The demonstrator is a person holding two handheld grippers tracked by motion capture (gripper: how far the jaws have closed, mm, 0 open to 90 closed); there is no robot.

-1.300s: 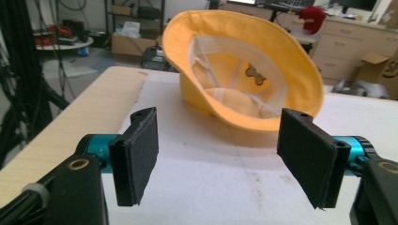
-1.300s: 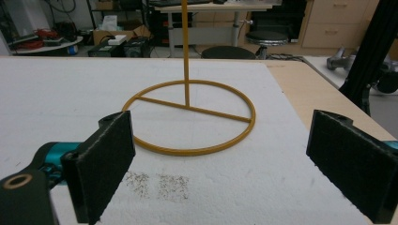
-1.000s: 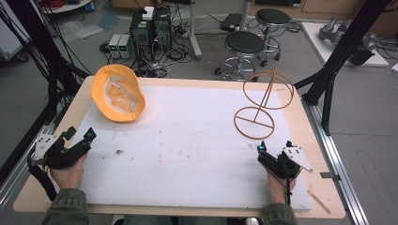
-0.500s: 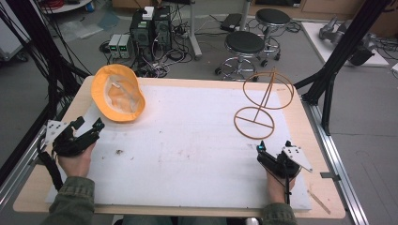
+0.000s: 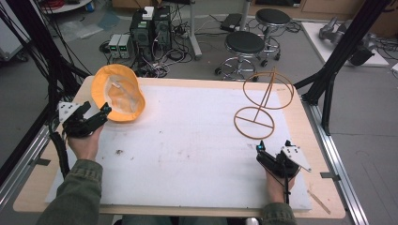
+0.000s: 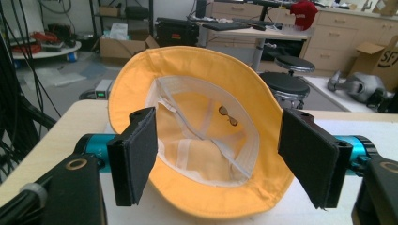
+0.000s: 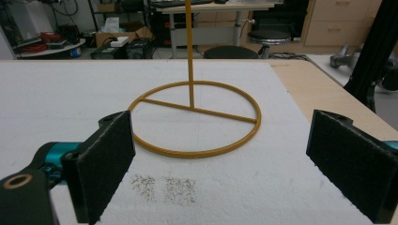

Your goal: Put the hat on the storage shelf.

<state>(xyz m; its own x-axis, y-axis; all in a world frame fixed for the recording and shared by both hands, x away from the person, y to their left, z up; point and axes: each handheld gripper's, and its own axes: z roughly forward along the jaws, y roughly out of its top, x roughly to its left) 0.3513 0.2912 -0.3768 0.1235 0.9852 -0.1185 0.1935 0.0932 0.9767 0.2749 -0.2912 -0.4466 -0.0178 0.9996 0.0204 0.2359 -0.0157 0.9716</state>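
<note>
The yellow hat [image 6: 197,140], lying upturned at the far left of the bench [image 5: 56,187], is framed by the wide-open left claw [image 5: 96,117], so closing on its brim is probably needed next.

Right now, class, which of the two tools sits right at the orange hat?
The left tool: its open jaws reach the orange hat brim, while the right tool rests apart near the wire stand.
</note>
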